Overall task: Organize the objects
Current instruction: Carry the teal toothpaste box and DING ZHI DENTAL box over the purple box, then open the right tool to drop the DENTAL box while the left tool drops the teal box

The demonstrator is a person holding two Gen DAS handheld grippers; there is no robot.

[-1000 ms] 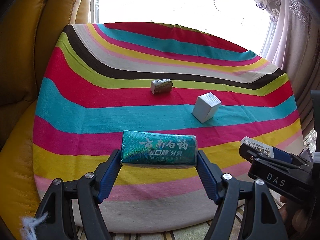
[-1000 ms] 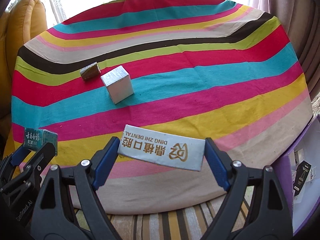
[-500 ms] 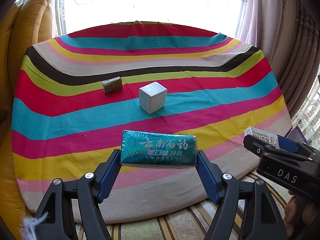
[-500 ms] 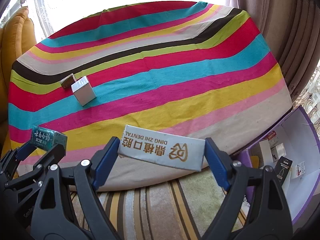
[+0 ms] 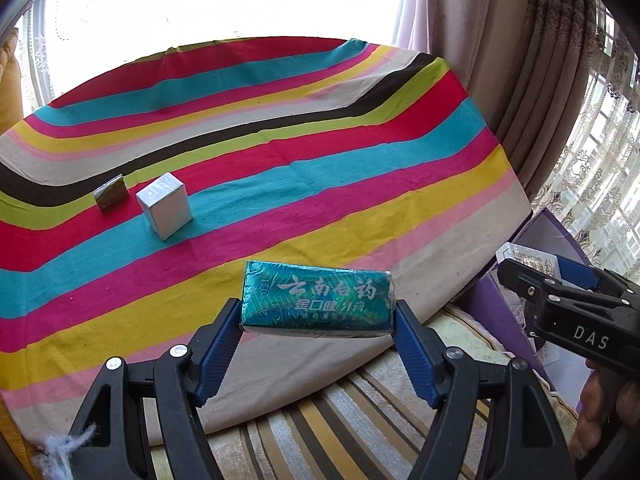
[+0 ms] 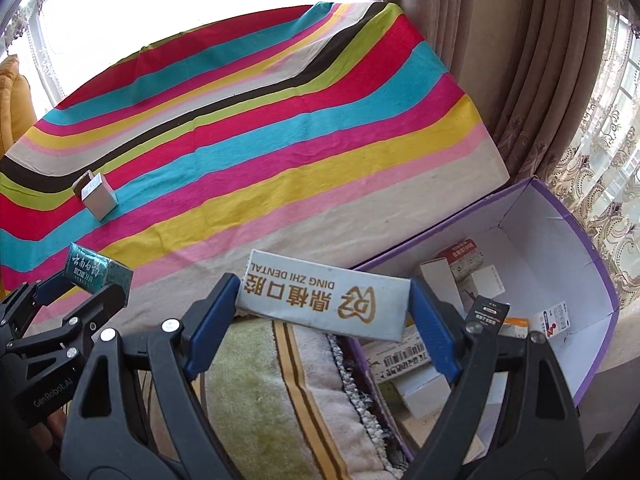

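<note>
Striped cloth behind teal box, crosswise in left gripper.

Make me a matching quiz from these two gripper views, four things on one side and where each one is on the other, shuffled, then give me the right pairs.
Things:
1. teal toothpaste box
2. white DING ZHI DENTAL box
3. plain white box
4. small packages

Places:
A. lying inside the purple-edged box
B. clamped in the right gripper
C. standing on the striped cloth
D. clamped in the left gripper

Pairs: 1-D, 2-B, 3-C, 4-A
</note>
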